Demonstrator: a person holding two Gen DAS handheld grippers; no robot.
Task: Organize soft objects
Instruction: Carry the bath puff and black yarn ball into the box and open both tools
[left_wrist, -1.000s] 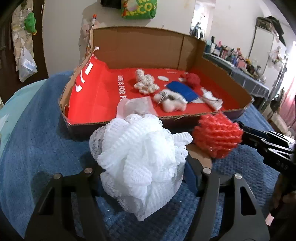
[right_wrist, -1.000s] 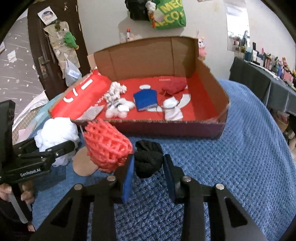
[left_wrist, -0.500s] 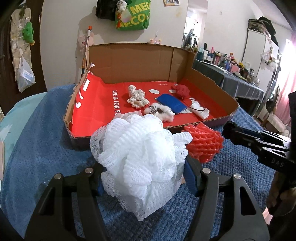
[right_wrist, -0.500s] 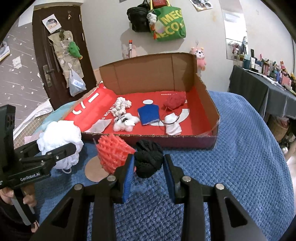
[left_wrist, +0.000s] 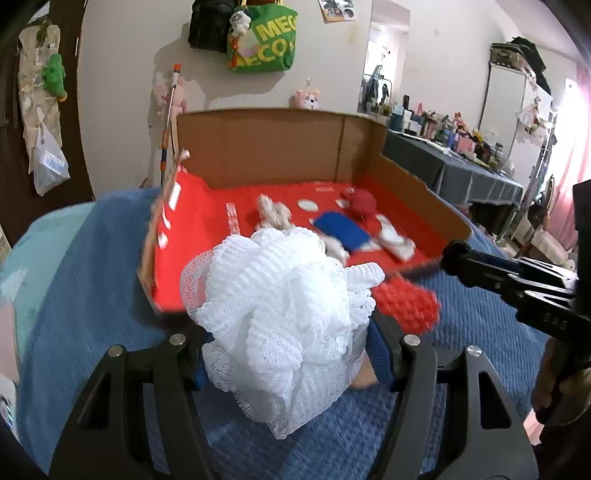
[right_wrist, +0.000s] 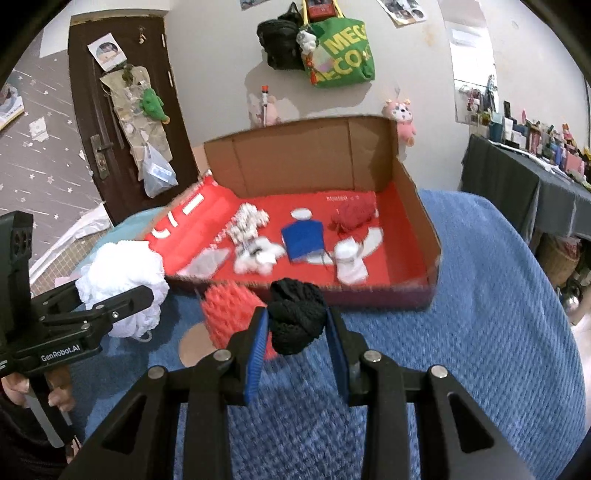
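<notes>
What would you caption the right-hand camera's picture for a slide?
Right tool grips a black knitted bundle before the red-lined cardboard box; left tool holds a white mesh pouf.

Blue knitted cover spread below and ahead of the gripper. Far ahead on the wall: green tote bag hanging beside a black bag, pink plush toy lower right of them; dark brown door off to the left (papers, a green plush and a plastic bag hung on it). To the right, dark-draped table crowded with small items, too small to tell apart.
</notes>
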